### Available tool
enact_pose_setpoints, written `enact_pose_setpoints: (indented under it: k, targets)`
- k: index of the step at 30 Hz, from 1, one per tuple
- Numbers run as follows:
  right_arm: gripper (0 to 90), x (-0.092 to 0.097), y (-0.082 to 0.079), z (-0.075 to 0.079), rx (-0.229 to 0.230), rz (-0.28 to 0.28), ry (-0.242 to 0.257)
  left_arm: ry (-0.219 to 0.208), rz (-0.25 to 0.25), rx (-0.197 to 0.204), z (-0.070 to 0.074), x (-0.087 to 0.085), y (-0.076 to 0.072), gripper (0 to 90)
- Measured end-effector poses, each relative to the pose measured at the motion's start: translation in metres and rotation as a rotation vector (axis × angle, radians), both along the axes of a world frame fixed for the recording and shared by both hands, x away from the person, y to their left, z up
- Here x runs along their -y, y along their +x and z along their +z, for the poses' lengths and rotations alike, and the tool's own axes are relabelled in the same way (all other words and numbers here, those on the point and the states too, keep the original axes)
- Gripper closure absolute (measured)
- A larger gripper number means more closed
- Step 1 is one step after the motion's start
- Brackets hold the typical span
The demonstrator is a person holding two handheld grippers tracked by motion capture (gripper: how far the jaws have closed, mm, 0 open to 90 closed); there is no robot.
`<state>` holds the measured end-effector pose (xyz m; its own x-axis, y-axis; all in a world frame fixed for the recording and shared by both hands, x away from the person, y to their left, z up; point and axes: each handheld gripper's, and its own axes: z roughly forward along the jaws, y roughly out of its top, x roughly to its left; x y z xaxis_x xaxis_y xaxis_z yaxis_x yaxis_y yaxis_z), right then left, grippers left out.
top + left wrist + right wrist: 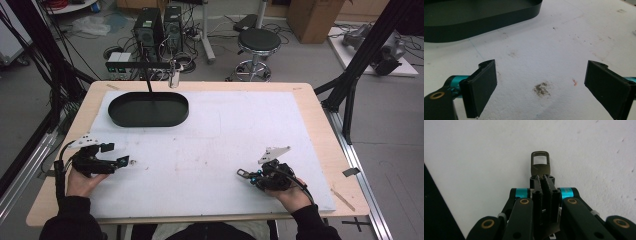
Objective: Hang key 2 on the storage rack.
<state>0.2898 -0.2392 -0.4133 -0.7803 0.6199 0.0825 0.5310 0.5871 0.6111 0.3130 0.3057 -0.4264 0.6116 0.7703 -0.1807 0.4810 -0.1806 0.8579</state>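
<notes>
In the high view a person's hands hold both grippers low over the white mat (225, 130). My left gripper (120, 154) sits at the near left, open, its pads (482, 85) spread wide over bare mat with nothing between them. At the near right my right gripper (248, 175) points left and is shut on a small dark metal clip (242, 173). In the right gripper view the clip (539, 168) sticks out past the closed jaws, its rectangular loop forward, just over the mat.
A black oval tray (120, 120) lies at the mat's back left, its wall (474, 25) ahead of my left gripper. A thin black stand (149, 82) rises behind it. Small stains (541, 88) mark the mat. Wooden table edges (325, 140) border the mat.
</notes>
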Motion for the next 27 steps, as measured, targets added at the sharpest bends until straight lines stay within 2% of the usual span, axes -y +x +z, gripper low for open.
enact_pose_setpoints:
  k: [3, 6, 15, 20, 24, 27]
  targets:
    - [86.6, 0.002, 0.001, 0.008, 0.003, 0.018, 0.041, 0.0, 0.001, 0.0, 0.0, 0.0, 0.0, 11.3]
    - [86.6, -0.001, 0.001, 0.016, -0.001, 0.03, 0.055, 0.0, -0.002, 0.0, 0.0, 0.0, 0.0, 11.3]
    - [86.6, -0.015, 0.008, 0.044, 0.038, 0.037, 0.111, -0.003, 0.0, 0.002, 0.0, 0.0, 0.0, 11.3]
    - [86.6, -0.025, 0.014, 0.058, 0.044, 0.051, 0.14, -0.002, 0.001, 0.002, 0.0, 0.0, 0.0, 11.3]
    - [86.5, -0.037, 0.022, 0.07, 0.057, 0.083, 0.167, -0.005, 0.001, 0.002, 0.0, -0.001, 0.0, 11.3]
    - [86.5, -0.045, 0.028, 0.08, 0.072, 0.077, 0.175, -0.003, 0.0, 0.003, 0.0, -0.001, 0.0, 11.3]
